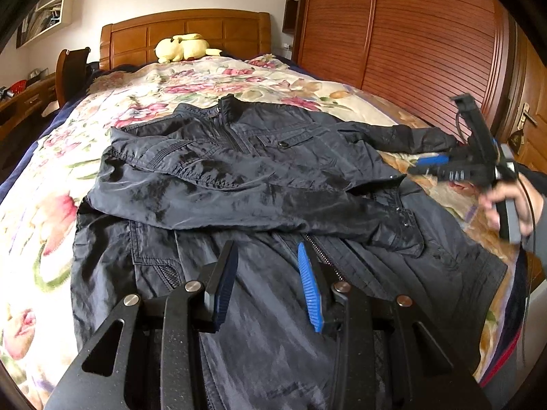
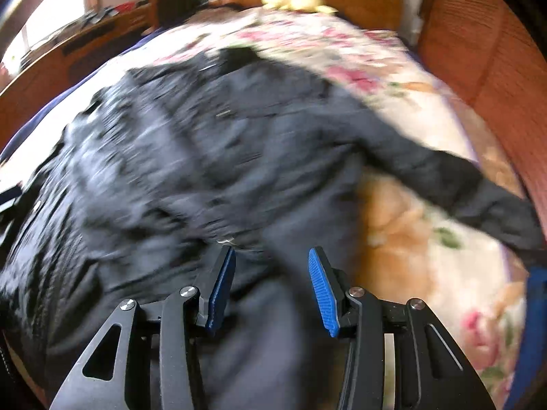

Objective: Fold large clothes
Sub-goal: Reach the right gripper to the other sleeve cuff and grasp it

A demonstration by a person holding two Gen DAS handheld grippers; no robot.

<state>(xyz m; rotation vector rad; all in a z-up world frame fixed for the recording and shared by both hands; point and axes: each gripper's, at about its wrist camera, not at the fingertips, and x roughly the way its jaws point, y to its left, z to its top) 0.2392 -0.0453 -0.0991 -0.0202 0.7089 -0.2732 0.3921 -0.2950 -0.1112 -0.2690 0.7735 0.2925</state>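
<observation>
Off to the left gripper's [image 1: 266, 256] left, one sleeve [image 1: 177, 184] lies folded across the chest of the dark jacket [image 1: 273, 157], which is spread front-up on the floral bedspread [image 1: 44, 184], collar toward the headboard, so the body makes a flat base for folding. The left gripper hangs just above the hem near the zipper [image 1: 324, 256], fingers spread wide and empty, probably parked while the other side is handled. Ahead and to its right, the second sleeve [image 1: 410, 135] stretches outward unfolded. The right gripper [image 2: 271, 266], also wide and holding nothing, sits near that sleeve, likely lining up to fold it inward.
</observation>
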